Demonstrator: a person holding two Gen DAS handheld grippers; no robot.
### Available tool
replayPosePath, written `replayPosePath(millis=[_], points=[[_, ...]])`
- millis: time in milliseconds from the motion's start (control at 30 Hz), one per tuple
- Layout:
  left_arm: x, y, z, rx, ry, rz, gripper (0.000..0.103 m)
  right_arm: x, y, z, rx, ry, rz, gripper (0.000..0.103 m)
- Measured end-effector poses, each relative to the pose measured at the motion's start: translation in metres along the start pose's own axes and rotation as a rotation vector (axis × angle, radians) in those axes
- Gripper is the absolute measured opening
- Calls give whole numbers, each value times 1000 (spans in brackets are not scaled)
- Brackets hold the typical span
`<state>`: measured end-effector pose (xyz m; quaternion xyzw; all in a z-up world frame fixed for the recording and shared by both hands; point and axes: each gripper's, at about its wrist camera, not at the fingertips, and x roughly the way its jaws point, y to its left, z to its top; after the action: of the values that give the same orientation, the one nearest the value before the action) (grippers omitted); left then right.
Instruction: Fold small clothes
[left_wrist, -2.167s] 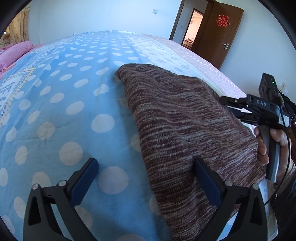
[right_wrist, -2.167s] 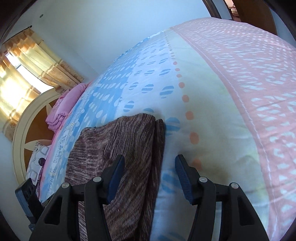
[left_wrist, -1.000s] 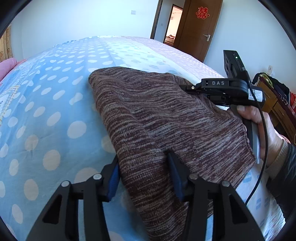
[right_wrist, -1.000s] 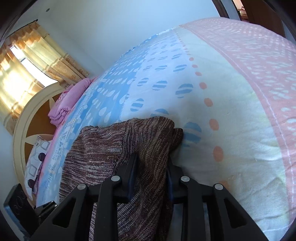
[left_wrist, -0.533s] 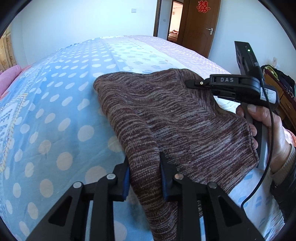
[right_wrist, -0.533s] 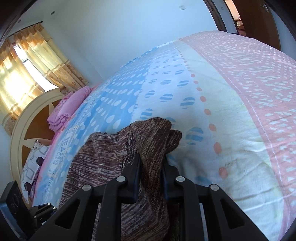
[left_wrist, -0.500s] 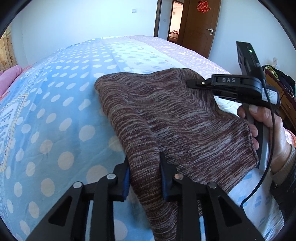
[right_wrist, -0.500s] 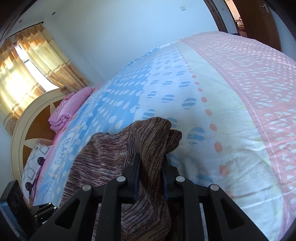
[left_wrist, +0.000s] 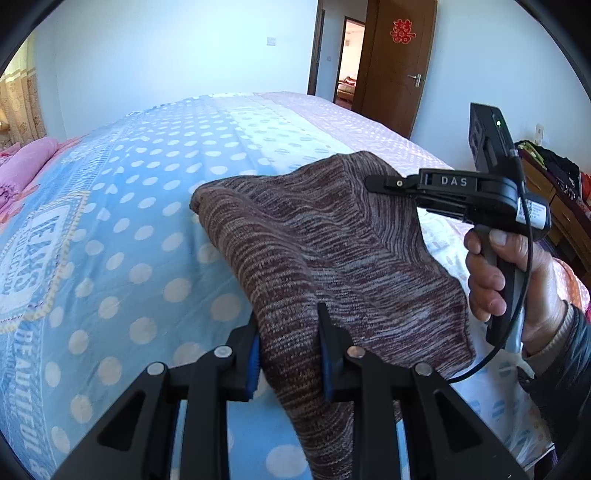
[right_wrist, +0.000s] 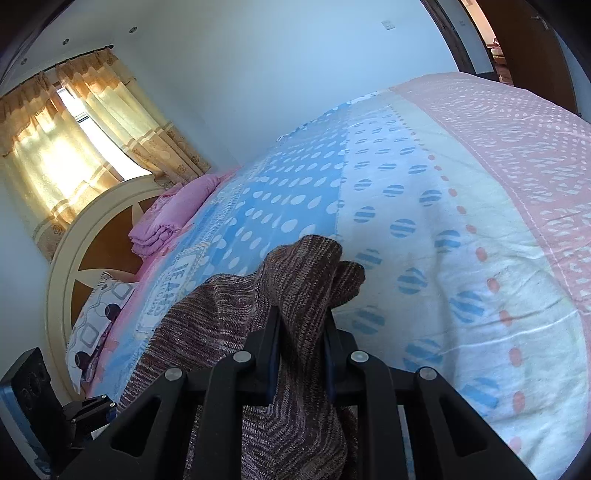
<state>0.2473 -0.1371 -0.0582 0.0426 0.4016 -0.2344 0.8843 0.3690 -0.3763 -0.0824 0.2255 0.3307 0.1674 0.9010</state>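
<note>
A brown marled knit garment (left_wrist: 332, 251) lies on the bed, its near edge raised off the cover. My left gripper (left_wrist: 290, 347) is shut on the garment's near left edge, with fabric bunched between the blue pads. In the right wrist view the same knit garment (right_wrist: 306, 273) rises in a peak between the fingers of my right gripper (right_wrist: 301, 339), which is shut on that corner. The right gripper's black body (left_wrist: 458, 192) shows in the left wrist view, held by a hand (left_wrist: 495, 273) at the garment's right side. The garment's lower part hangs below both frames.
The bed cover (left_wrist: 122, 236) is blue with white dots, turning white and pink toward the right (right_wrist: 517, 206). A folded pink blanket (right_wrist: 173, 214) and a patterned pillow (right_wrist: 96, 317) lie by the round headboard. A brown door (left_wrist: 399, 59) stands open beyond the bed.
Both grippers closed on the garment's near edge and then rose with it. The fabric now lifts off the cover and peaks at each grip.
</note>
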Motion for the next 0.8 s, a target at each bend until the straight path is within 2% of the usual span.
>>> replayPosePath(millis=[233, 500, 800], points=[[-23, 9, -16, -11, -23, 27, 27, 6, 35, -19, -19, 21, 43, 19], [-29, 17, -21, -49, -37, 67, 27, 22, 71, -38, -49, 52, 97, 19], [-52, 43, -45, -99, -52, 114, 27, 41, 116, -53, -83, 86, 153, 19]])
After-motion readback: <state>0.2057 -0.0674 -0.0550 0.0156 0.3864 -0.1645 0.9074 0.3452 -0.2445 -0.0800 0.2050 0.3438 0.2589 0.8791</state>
